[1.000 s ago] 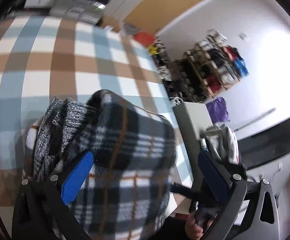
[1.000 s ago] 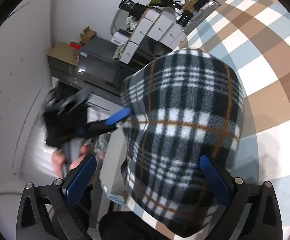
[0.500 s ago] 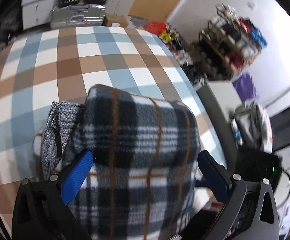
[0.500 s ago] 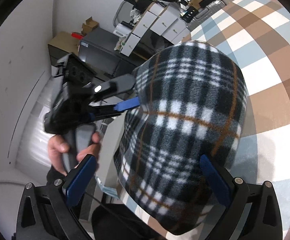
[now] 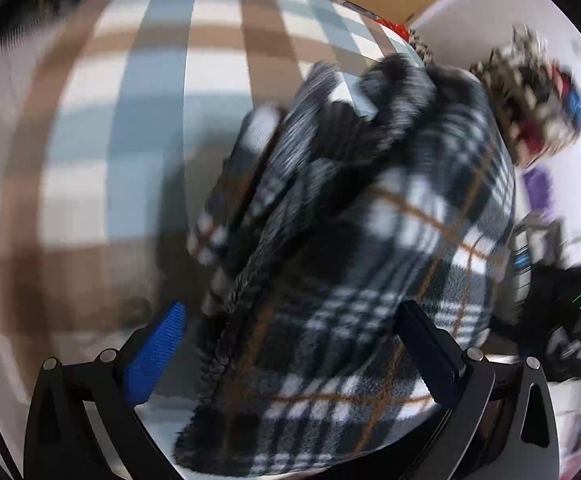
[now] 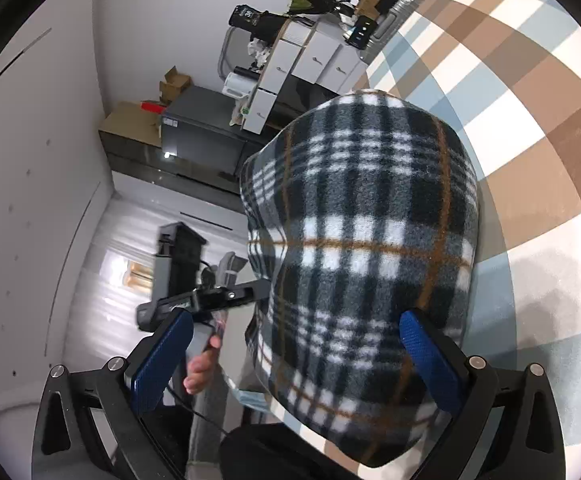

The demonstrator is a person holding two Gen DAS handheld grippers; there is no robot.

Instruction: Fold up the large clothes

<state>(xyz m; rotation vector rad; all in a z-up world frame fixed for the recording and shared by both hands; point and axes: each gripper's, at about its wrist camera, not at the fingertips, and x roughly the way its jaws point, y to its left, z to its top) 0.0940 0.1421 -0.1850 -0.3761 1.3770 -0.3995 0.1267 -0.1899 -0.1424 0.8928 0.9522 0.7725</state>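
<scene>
A folded black, white and orange plaid fleece garment (image 5: 370, 240) lies on the checked tablecloth (image 5: 130, 120), with grey knit fabric showing at its left edge. My left gripper (image 5: 290, 316) is open, its jaws wide on either side of the bundle's near end; this view is motion-blurred. In the right wrist view the same plaid garment (image 6: 362, 220) sits at the table's edge, between the spread fingers of my open right gripper (image 6: 296, 320). The other gripper (image 6: 210, 296), held by a hand (image 6: 198, 368), reaches the bundle's left side.
The brown, blue and white tablecloth (image 6: 530, 120) stretches beyond the bundle. A rack of clothes (image 5: 530, 92) stands against the wall. White drawer units (image 6: 310, 60), a dark cabinet (image 6: 198, 136) and cardboard boxes (image 6: 130, 120) lie beyond the table.
The left wrist view has swung and blurred, and the bundle now sits tilted toward its right. In the right wrist view the left gripper has dropped lower beside the bundle, which has barely moved.
</scene>
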